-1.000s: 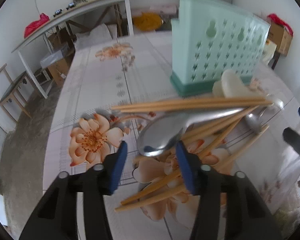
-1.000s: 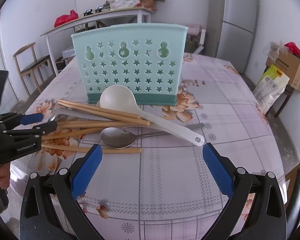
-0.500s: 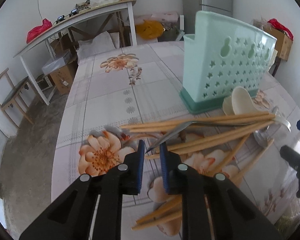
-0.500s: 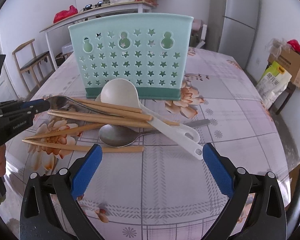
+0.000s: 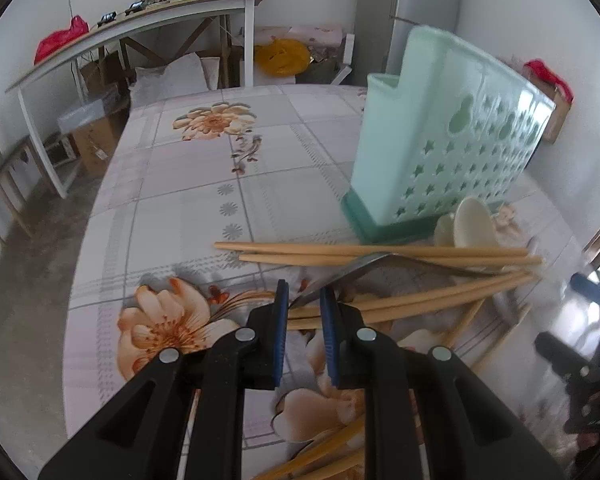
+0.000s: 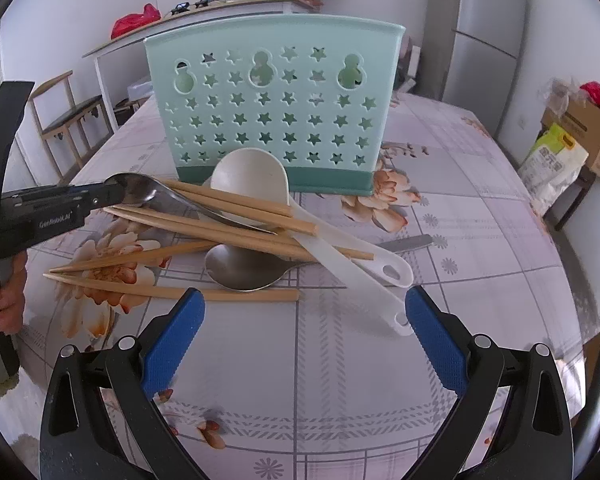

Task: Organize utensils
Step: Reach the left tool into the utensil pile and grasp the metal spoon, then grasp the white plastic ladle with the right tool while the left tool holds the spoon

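1. The metal spoon (image 6: 140, 194) lies tilted on the chopsticks (image 6: 228, 228) in front of the green holder (image 6: 274, 100); its bowl is pinched by the left gripper (image 5: 304, 304).
2. It should lift slowly, so the handle slides free without dragging sticks.
3. The right gripper (image 6: 304, 332) hangs spread wide, holding nothing, near the white ladle (image 6: 260, 184).

One marking is legible: white lettering reading "GenRoboLAI" or similar, the last characters uncertain, printed on the black side of the left hand-held gripper (image 6: 118, 194), left of the mint utensil holder (image 6: 274, 104). Print on the yellow-green bag (image 6: 554, 164) right of the holder is unreadable.
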The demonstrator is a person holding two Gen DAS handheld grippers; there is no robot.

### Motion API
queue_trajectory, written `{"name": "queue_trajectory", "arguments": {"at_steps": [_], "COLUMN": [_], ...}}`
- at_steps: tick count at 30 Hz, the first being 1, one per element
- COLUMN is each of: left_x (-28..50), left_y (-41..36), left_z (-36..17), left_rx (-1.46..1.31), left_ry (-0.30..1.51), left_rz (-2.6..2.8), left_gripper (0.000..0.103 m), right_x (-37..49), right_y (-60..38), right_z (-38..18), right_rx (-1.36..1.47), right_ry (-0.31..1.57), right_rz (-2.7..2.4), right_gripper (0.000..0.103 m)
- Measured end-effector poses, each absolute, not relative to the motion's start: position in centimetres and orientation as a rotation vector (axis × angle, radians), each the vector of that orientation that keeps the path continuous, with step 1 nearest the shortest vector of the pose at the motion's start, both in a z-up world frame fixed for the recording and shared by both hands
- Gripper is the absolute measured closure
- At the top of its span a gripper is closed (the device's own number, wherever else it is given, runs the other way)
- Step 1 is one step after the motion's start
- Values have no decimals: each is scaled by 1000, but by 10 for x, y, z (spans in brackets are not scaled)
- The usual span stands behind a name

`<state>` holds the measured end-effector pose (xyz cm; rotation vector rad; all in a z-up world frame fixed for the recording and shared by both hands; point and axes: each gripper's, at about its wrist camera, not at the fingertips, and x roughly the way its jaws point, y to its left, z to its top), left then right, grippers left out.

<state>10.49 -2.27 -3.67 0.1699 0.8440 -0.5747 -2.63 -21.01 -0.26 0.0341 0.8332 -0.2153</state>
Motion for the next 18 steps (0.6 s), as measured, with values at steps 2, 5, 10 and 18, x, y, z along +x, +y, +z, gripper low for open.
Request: {"name": "queue_trajectory", "arguments": {"at_steps": [2, 5, 10, 18], "left_x": [108, 112, 118, 122], "left_y": [-18, -13, -15, -18], "left_z": [-35, -34, -38, -46], "left_rx": [117, 36, 18, -45], "left_ry": [846, 858, 882, 911], "left_rz": [-601, -636, -636, -638], "left_gripper": [87, 87, 87, 88], "right_x": [-27, -28, -30, -39], "right_y": [-209, -209, -209, -211], "right_z": [-2, -2, 0, 9], "right_rx": [34, 37, 38, 36], "right_ry": [831, 829, 818, 771], "right_rz": [-216, -217, -220, -213], "right_gripper": [7, 7, 7, 7]}}
